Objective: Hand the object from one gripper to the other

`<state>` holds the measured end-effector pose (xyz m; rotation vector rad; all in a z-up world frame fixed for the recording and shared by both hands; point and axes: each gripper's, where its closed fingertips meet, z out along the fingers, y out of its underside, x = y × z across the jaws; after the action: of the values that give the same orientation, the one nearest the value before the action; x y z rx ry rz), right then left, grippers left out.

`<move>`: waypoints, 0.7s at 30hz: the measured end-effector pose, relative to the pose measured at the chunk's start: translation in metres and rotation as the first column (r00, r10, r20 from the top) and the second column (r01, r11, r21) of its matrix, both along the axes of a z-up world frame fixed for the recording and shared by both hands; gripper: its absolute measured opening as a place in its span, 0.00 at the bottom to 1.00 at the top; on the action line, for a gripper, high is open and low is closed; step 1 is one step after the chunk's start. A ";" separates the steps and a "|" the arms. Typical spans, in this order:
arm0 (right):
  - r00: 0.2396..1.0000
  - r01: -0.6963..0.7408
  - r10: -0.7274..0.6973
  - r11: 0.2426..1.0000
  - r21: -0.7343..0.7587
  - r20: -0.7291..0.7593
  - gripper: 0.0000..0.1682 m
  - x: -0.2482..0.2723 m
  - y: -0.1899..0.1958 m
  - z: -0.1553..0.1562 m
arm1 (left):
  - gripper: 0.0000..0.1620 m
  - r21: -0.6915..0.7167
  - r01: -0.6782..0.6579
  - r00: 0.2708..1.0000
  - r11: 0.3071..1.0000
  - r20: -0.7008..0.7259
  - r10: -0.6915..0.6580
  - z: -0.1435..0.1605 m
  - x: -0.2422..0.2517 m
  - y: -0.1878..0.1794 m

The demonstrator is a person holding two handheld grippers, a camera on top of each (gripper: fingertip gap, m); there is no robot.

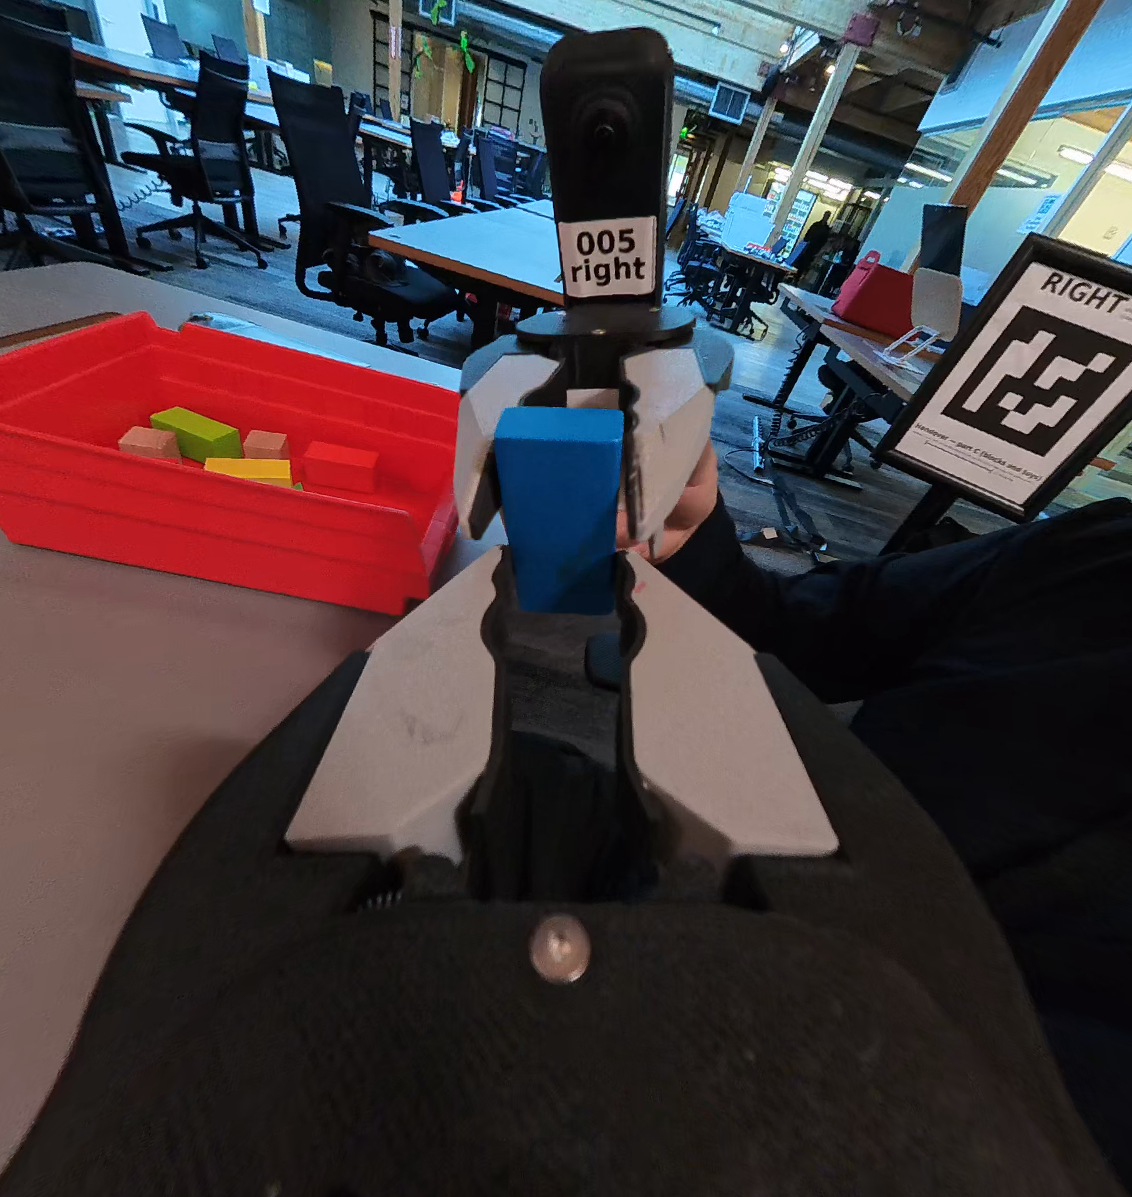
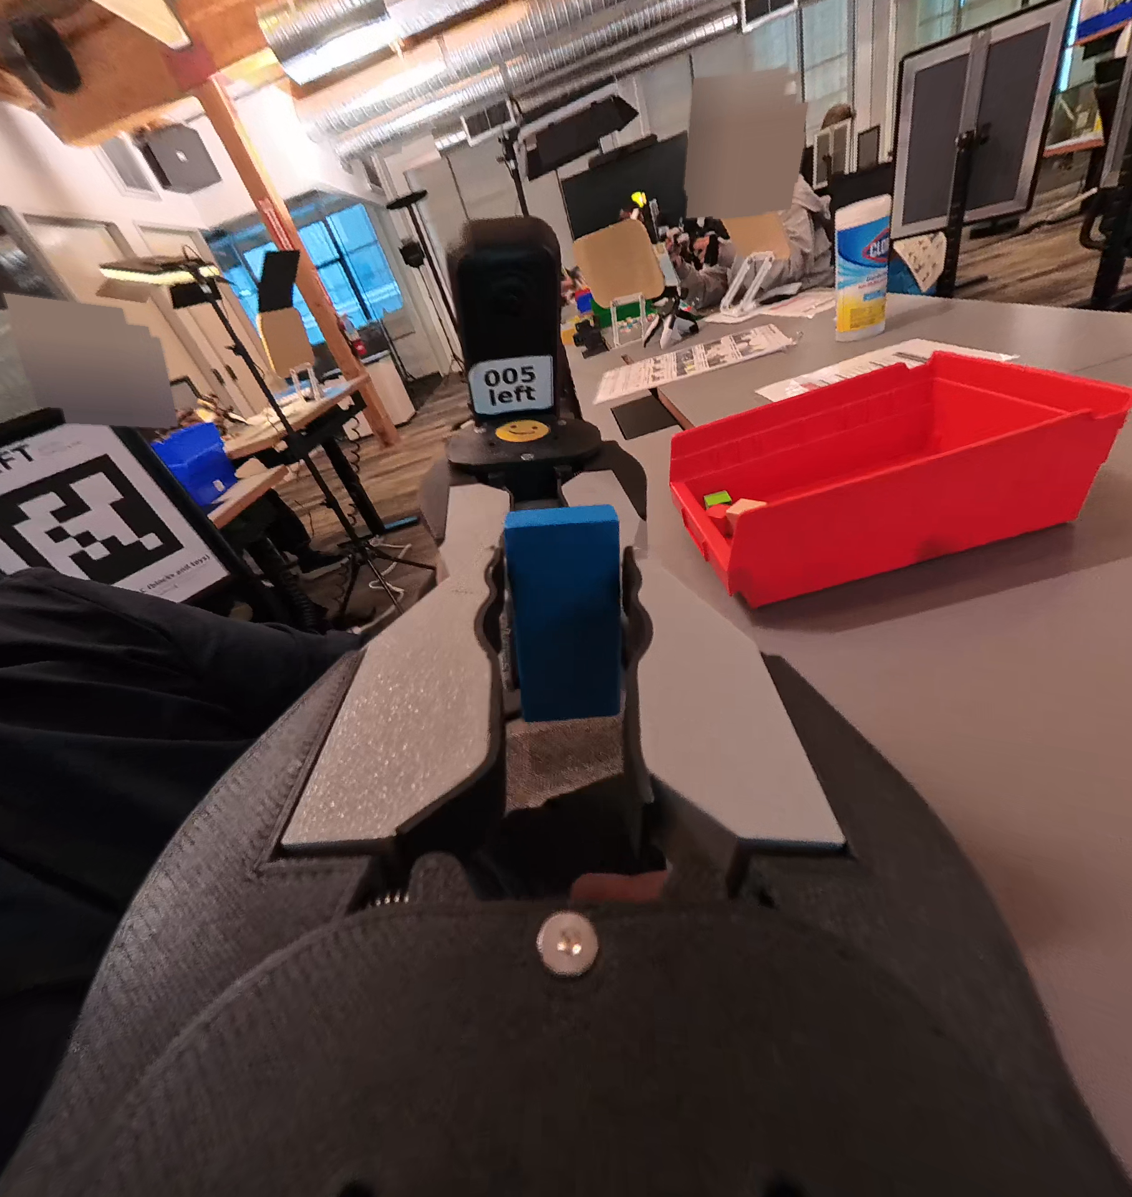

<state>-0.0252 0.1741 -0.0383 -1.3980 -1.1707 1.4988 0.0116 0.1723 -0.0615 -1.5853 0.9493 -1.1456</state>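
Observation:
A blue wooden block [image 1: 560, 492] hangs in the air between my two grippers, which face each other tip to tip. In the left wrist view my left gripper [image 1: 560, 557] has its fingertips closed on the block's near end. My right gripper [image 1: 563, 531] straddles the far part, fingers pressed on both sides. In the right wrist view the block [image 2: 563, 615] sits deep between the fingers of my right gripper [image 2: 562, 557]. The left gripper's fingers [image 2: 472, 524] reach its far end from behind. Both grippers appear shut on the block.
A red bin [image 1: 213, 537] with several coloured blocks stands on the grey table [image 1: 129, 712]; it also shows in the right wrist view [image 2: 906, 518]. A framed marker sign [image 1: 1029, 382] stands on each side. A wipes canister [image 2: 861, 272] and papers lie farther back. A dark sleeve [image 1: 939, 615] is nearby. Only a small space, under 4 cm, lies between the two pairs of fingers.

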 end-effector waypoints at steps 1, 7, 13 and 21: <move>1.000 0.012 -0.013 1.000 0.014 0.020 0.19 -0.001 0.001 -0.004 | 0.18 0.003 -0.010 1.000 1.000 -0.015 0.010 -0.002 0.000 0.001; 0.992 0.068 -0.078 0.993 0.101 0.099 0.18 0.002 0.008 -0.013 | 0.18 0.029 -0.052 0.995 0.998 -0.089 0.055 -0.011 -0.003 0.007; 0.985 0.073 -0.090 0.990 0.117 0.145 0.19 0.004 0.012 -0.020 | 0.18 0.039 -0.079 0.986 0.996 -0.145 0.084 -0.020 -0.004 0.010; 0.979 0.170 -0.183 0.975 0.140 0.088 0.19 0.032 0.040 -0.002 | 0.21 0.009 -0.105 0.987 0.994 -0.122 0.106 -0.020 -0.017 0.019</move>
<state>0.0068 0.2140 -0.0404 -1.4604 -1.1518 1.2178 -0.0054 0.1912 -0.0811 -1.6989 0.9339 -0.9829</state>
